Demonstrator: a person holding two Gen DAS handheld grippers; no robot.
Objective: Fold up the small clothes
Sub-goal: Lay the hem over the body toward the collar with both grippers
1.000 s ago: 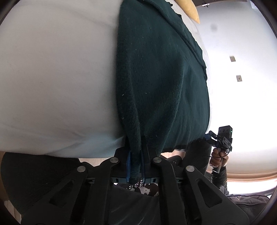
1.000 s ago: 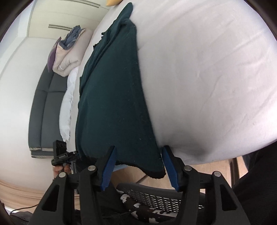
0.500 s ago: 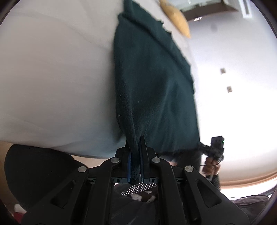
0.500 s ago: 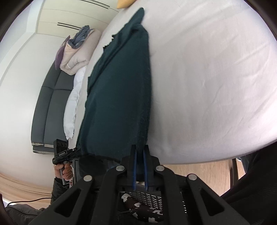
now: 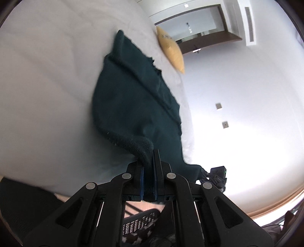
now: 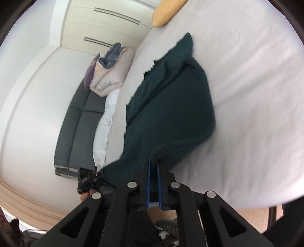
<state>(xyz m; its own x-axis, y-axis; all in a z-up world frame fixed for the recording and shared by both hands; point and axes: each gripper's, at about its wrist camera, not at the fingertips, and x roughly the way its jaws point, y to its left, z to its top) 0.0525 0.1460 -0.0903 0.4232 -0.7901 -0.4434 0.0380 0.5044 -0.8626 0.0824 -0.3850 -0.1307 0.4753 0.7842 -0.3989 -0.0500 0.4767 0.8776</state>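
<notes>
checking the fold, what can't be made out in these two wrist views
- Left wrist view: the near edge of the dark green garment is hidden between the pads of the left hand-held gripper.
- Right wrist view: its corner is buried in the right hand-held gripper.
- Both views: the garment's type; motion blur smears it.

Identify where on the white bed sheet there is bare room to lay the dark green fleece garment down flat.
The white bed sheet lies bare on the right gripper's side of the dark green fleece garment, up to the yellow cushion. In the left wrist view, sheet is bare beyond the garment's other edge. The folded beige bedding pile and grey sofa side is crowded.
</notes>
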